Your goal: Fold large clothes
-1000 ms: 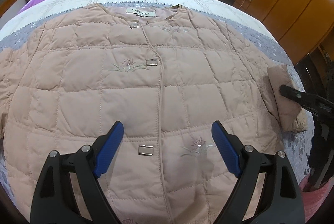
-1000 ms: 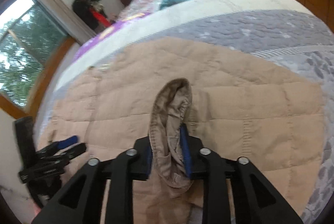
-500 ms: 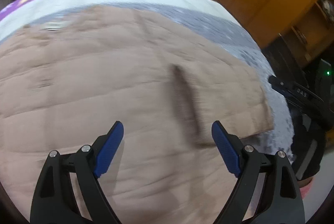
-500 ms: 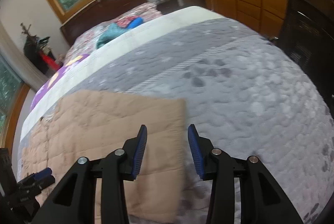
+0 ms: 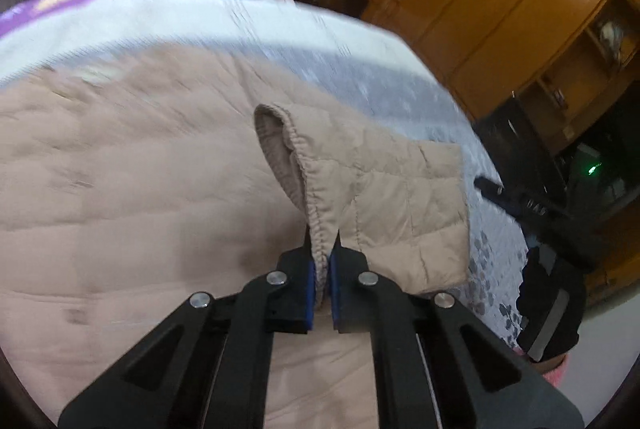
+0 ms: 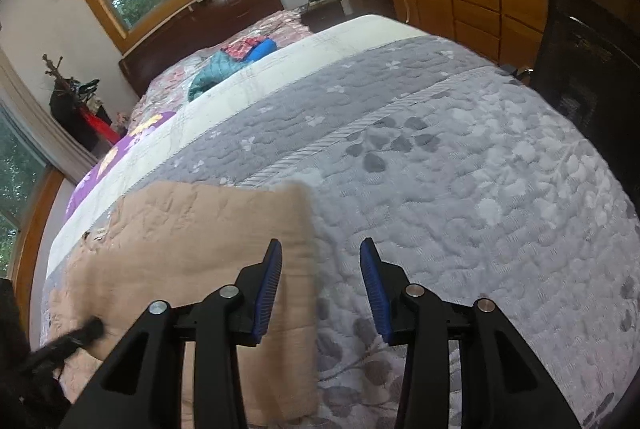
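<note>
Soft quilted jacket point(image 5: 140, 189) drapes limply; left tool point(image 5: 320, 265) pinches its elastic cuff point(image 5: 304, 181), right tool point(image 6: 320, 289) gapes empty.

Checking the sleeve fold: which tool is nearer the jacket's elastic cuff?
Left. The left tool is clamped on the cuff. The right tool hangs open over the jacket's edge and the grey bedspread, holding nothing.
</note>
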Demonstrator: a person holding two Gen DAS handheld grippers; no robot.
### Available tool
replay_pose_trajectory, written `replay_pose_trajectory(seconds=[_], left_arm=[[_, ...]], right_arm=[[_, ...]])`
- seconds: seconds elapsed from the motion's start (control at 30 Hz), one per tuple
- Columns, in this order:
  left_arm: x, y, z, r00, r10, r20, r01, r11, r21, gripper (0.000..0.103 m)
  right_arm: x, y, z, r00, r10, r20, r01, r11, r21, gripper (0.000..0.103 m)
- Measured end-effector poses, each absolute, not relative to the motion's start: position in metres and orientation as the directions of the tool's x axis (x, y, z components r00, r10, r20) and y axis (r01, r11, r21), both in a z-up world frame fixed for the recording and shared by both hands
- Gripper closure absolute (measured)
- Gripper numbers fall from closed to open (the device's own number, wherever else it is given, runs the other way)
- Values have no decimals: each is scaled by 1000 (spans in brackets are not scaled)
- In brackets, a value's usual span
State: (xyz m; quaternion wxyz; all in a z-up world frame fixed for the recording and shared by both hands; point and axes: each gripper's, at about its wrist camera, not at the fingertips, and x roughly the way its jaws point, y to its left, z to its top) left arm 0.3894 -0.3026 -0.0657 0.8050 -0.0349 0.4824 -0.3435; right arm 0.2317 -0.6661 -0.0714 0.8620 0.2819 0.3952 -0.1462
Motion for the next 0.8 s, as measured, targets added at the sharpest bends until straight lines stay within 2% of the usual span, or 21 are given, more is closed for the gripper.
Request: replay_pose_trajectory(seconds=[0.23,0.4,0.5,0.67,0.8], left_arm=[[396,-199,-29,468,-521,-713,416,842,-342,99],[407,-146,-27,546,-433,-717,322,899,-298,99],[422,-124,-42,505,-409,-760,272,911,-310,99],[442,-111,-92,407,-353,-842,227,933,-281,98],[451,-103,-128,362,-371,-855,190,927,-322,90]], right_arm=[[259,-633,-90,647,214,-732,318,796,515,61],[278,-597,-102,611,329,-720,215,807,550,61],[286,-574,-106,581,344,-738,174,833,526,61],[297,-555,-125,520,287,-805,198,876,440,61],[299,-557,-133,509,294,-809,197,875,441,61]])
